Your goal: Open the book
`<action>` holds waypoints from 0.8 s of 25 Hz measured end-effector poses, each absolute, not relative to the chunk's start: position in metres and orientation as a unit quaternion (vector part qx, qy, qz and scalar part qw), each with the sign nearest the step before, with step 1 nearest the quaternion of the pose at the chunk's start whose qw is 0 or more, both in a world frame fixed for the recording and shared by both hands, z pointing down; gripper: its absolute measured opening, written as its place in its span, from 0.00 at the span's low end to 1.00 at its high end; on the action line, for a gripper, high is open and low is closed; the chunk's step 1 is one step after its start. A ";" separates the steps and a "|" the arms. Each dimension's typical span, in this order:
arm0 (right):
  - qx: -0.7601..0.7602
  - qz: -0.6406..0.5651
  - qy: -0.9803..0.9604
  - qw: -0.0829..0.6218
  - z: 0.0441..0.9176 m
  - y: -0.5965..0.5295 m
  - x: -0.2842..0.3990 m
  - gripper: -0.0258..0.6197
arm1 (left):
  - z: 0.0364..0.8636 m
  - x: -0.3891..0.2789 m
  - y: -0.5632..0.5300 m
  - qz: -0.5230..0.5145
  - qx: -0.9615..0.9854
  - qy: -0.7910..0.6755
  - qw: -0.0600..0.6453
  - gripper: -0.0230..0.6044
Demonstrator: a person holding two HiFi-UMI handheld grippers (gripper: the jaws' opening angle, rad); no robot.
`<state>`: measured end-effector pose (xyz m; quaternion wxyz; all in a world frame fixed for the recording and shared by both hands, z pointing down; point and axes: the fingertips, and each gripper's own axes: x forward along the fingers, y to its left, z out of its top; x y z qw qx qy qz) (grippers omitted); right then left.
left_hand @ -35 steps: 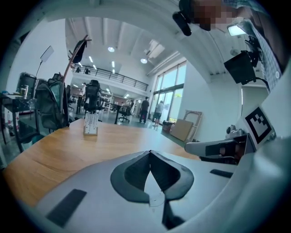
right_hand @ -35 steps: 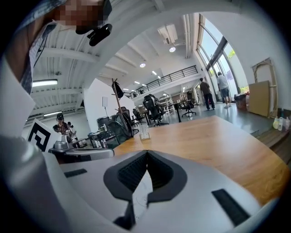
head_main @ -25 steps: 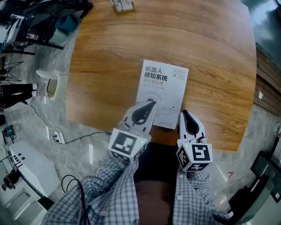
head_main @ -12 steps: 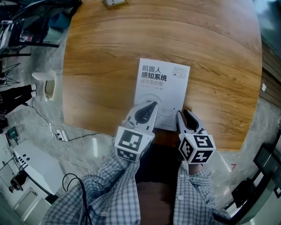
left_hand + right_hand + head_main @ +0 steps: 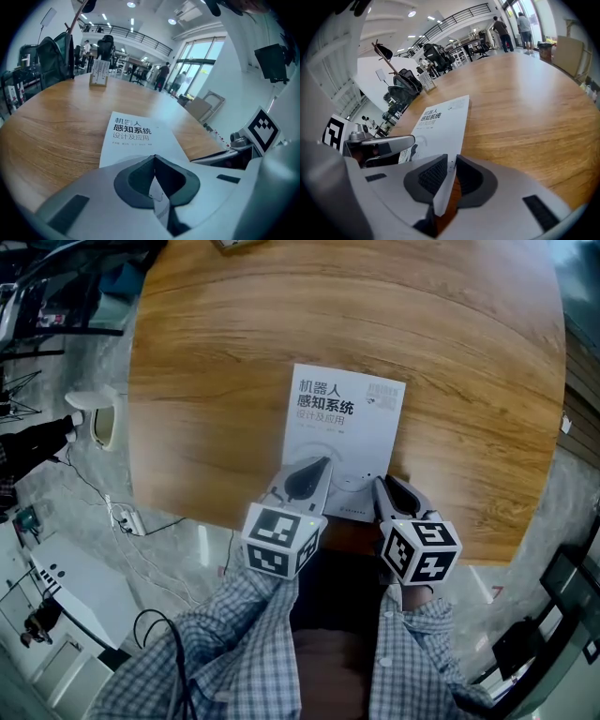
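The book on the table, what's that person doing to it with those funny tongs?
A person holds tongs in each hand at the near edge of a closed book on a wooden table. The right tongs are pinching the book's near right corner, its white edge between them. The left tongs are shut on a thin white strip; whether that is part of the book is unclear. The book isn't open yet.

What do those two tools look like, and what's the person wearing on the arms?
The left hand-held gripper and right hand-held gripper are each a light grey plastic shell tapering to two dark-padded jaws, with a white cube of black square markers at the back. The sleeves are blue-and-white check.
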<state>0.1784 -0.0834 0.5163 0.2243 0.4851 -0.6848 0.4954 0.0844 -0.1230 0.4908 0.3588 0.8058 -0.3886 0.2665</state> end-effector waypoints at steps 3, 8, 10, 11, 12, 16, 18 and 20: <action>0.486 0.508 -0.679 0.211 0.514 -0.083 0.180 0.11 | 0.492 0.086 -0.122 0.268 0.807 -0.386 0.359 0.05; 0.488 0.522 -0.675 0.182 0.504 -0.083 0.181 0.09 | 0.486 0.093 -0.120 0.264 0.815 -0.373 0.357 0.05; 0.487 0.528 -0.676 0.167 0.497 -0.083 0.179 0.09 | 0.482 0.096 -0.119 0.265 0.819 -0.365 0.354 0.05; 0.485 0.528 -0.678 0.161 0.493 -0.083 0.178 0.08 | 0.480 0.095 -0.119 0.265 0.821 -0.364 0.351 0.05; 0.484 0.526 -0.681 0.156 0.488 -0.084 0.177 0.08 | 0.477 0.095 -0.120 0.264 0.823 -0.363 0.350 0.05; 0.479 0.521 -0.693 0.134 0.469 -0.086 0.171 0.08 | 0.465 0.102 -0.121 0.250 0.832 -0.348 0.353 0.05; 0.473 0.520 -0.701 0.123 0.459 -0.088 0.166 0.08 | 0.460 0.107 -0.117 0.248 0.838 -0.335 0.351 0.05; 0.466 0.517 -0.710 0.113 0.450 -0.089 0.160 0.08 | 0.455 0.113 -0.113 0.246 0.844 -0.323 0.350 0.05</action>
